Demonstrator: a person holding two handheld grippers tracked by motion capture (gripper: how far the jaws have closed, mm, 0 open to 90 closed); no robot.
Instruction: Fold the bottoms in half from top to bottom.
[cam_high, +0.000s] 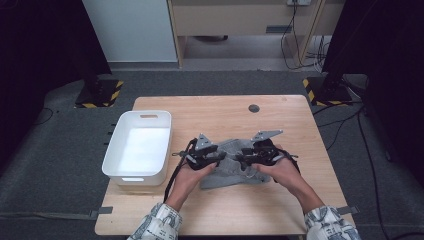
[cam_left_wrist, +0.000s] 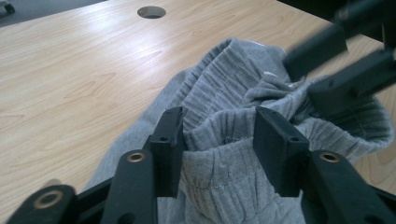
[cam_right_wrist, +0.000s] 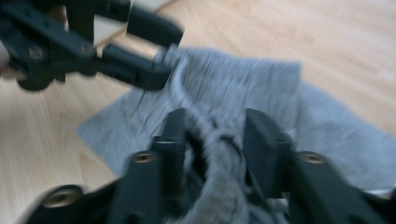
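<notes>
Both tongs, left (cam_left_wrist: 219, 135) and right (cam_right_wrist: 212, 140), half-closed on shorts (cam_left_wrist: 233, 98) waistband; thin bite, fabric could slip free.

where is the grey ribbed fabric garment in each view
High view: the grey ribbed fabric garment lies on the table at centre, between both grippers.
Left gripper view: it spreads from centre to bottom, its ribbed band bunched between the jaws.
Right gripper view: blurred, it spans the middle, with a fold between the jaws.
Shared landmark: the light wooden table.
</notes>
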